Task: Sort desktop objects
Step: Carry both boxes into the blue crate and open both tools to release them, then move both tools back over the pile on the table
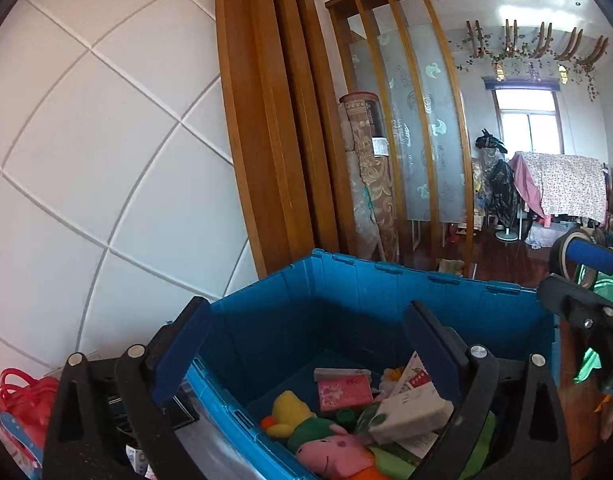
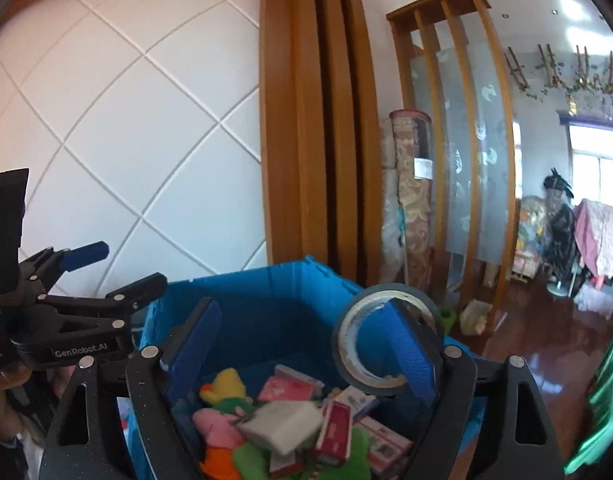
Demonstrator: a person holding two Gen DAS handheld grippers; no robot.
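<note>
A blue plastic crate holds plush toys, among them a pink pig, plus small pink boxes and a white carton. My left gripper hangs open and empty over the crate's left part; it also shows at the left of the right wrist view. My right gripper is open above the crate, and a roll of tape hangs looped on its right finger. That roll also shows at the right of the left wrist view.
A white panelled wall and a wooden frame stand behind the crate. A rolled rug leans by a glass screen. A red bag lies at the lower left, green foil at the right, dark wood floor beyond.
</note>
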